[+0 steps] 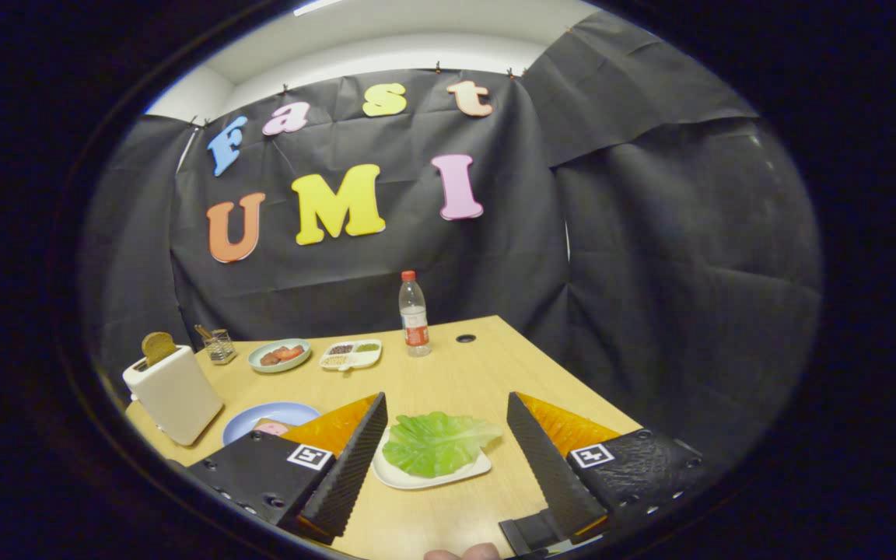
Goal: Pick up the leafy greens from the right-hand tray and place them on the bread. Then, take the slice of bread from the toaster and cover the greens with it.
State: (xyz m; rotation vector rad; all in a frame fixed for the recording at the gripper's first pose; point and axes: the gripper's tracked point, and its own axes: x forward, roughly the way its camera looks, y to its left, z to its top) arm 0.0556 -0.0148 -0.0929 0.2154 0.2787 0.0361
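A leaf of green lettuce lies on a small white tray on the wooden table, right between my two fingers and a little below them. My gripper is open wide, holding nothing. Left of the left finger sits a blue plate with bread and a pink slice on it, partly hidden by that finger. Further left stands a white toaster with a brown bread slice sticking up from its slot.
At the back of the table are a clear bottle with a red cap, a white divided dish, a pale green plate with food and a small glass holder. The table's right edge runs close to the right finger.
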